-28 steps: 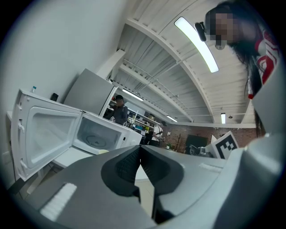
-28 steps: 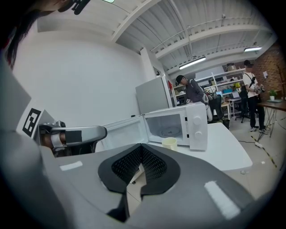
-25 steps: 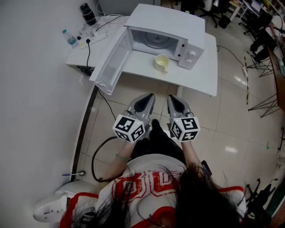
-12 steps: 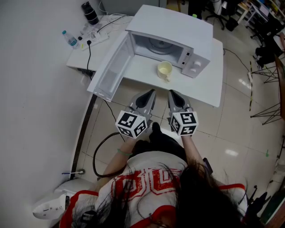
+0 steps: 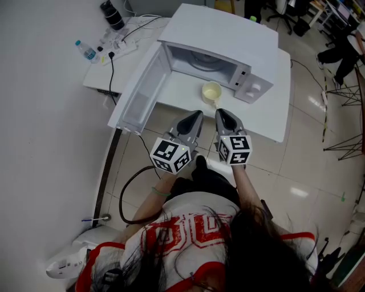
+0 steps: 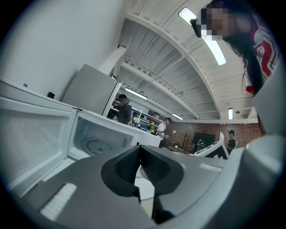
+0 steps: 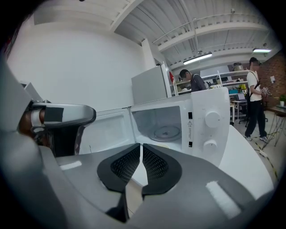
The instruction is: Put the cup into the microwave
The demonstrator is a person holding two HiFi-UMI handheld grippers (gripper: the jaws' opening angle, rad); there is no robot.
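Note:
A pale yellow cup (image 5: 211, 92) stands upright on the white table (image 5: 268, 108), just in front of the white microwave (image 5: 228, 40). Its door (image 5: 140, 91) is swung wide open to the left, and the glass turntable (image 7: 166, 132) inside is bare. My left gripper (image 5: 197, 114) and right gripper (image 5: 221, 113) are side by side over the table's near edge, a short way short of the cup. In the gripper views the left gripper (image 6: 140, 150) and right gripper (image 7: 141, 149) each have their pads together with nothing between. The cup is hidden behind the jaws there.
A water bottle (image 5: 85, 50), a power strip (image 5: 120, 43) and a dark cylinder (image 5: 112, 15) sit at the table's far left. A black cable (image 5: 132, 182) loops on the floor under the open door. People stand far behind the microwave.
Both grippers have moved forward from over the floor to the table's near edge, closer to the cup. Their jaws look the same as before.

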